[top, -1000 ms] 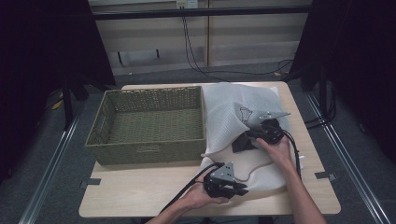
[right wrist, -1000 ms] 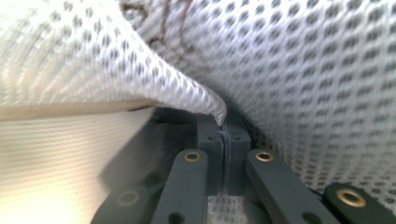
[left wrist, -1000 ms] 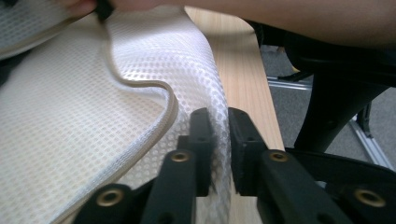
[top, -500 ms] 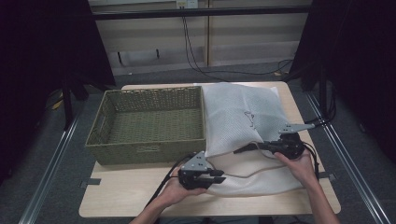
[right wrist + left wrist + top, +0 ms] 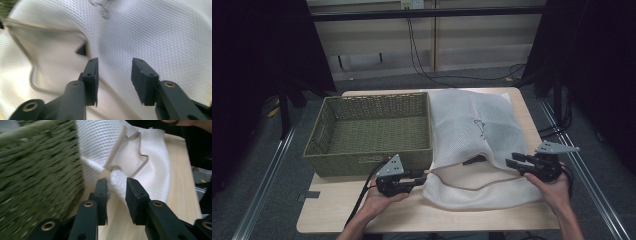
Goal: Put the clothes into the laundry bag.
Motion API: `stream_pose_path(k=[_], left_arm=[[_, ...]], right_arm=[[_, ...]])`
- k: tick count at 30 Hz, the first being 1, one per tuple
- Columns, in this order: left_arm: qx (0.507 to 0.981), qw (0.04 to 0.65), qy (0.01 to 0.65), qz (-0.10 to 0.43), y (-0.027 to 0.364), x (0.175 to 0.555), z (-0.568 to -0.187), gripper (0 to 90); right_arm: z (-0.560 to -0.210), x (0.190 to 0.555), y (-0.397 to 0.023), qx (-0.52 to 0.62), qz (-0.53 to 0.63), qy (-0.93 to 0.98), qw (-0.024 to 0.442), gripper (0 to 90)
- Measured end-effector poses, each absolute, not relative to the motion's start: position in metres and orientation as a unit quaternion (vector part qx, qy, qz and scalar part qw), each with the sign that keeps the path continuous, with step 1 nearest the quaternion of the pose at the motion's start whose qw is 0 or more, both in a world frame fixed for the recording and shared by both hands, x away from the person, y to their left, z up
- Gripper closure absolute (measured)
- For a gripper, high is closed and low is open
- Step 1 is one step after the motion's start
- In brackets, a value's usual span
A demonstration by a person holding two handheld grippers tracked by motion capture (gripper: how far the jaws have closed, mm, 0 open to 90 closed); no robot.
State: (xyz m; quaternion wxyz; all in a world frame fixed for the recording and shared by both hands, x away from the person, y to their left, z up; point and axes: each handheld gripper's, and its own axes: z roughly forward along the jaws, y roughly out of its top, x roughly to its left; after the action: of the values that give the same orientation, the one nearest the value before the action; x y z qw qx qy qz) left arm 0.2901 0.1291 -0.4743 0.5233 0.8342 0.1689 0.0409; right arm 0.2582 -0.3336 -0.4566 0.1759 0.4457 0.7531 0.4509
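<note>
A white mesh bag (image 5: 472, 125) lies flat on the right half of the table, with a beige drawstring cord (image 5: 462, 186) looping along its near edge. My left gripper (image 5: 424, 176) lies level at the bag's near left corner, beside the basket's front wall. Its jaws have just been opening; in the left gripper view they (image 5: 116, 185) stand apart, with the bag's edge and cord (image 5: 140, 150) just beyond the tips and nothing pinched. My right gripper (image 5: 512, 161) rests over the bag's near right part. Its jaws (image 5: 113, 66) have just been opening and stand wide over the mesh (image 5: 160, 32).
An olive woven basket (image 5: 372, 160) stands on the table's left half, touching the bag's left side. Bare wooden tabletop (image 5: 337, 215) shows along the near edge. Metal rails run along the floor on both sides, and cables hang at the back wall.
Both hands moved apart, the left one leftward and the right one rightward and nearer. The bag's near edge now lies stretched wider. The right jaws went from shut to apart.
</note>
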Motion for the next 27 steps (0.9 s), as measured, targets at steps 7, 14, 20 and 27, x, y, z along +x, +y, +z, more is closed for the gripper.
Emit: stream_pose_path(k=[7,14,20,27], left_arm=[[0.844,0.503,0.179,0.041,0.12,0.295,-0.482,54.0],[0.832,0.519,0.196,0.021,0.112,0.299,-0.485,44.2],[0.829,0.524,0.195,0.022,0.107,0.301,-0.486,74.0],[0.833,0.517,0.195,0.024,0.112,0.303,-0.485,85.0]], right_arm=[[-0.477,0.242,-0.372,0.507,0.41,0.733,0.196,44.9],[-0.509,0.251,-0.387,0.543,0.377,0.727,0.186,40.5],[-0.504,0.25,-0.382,0.532,0.382,0.732,0.191,79.7],[-0.492,0.235,-0.395,0.536,0.405,0.712,0.204,83.9]])
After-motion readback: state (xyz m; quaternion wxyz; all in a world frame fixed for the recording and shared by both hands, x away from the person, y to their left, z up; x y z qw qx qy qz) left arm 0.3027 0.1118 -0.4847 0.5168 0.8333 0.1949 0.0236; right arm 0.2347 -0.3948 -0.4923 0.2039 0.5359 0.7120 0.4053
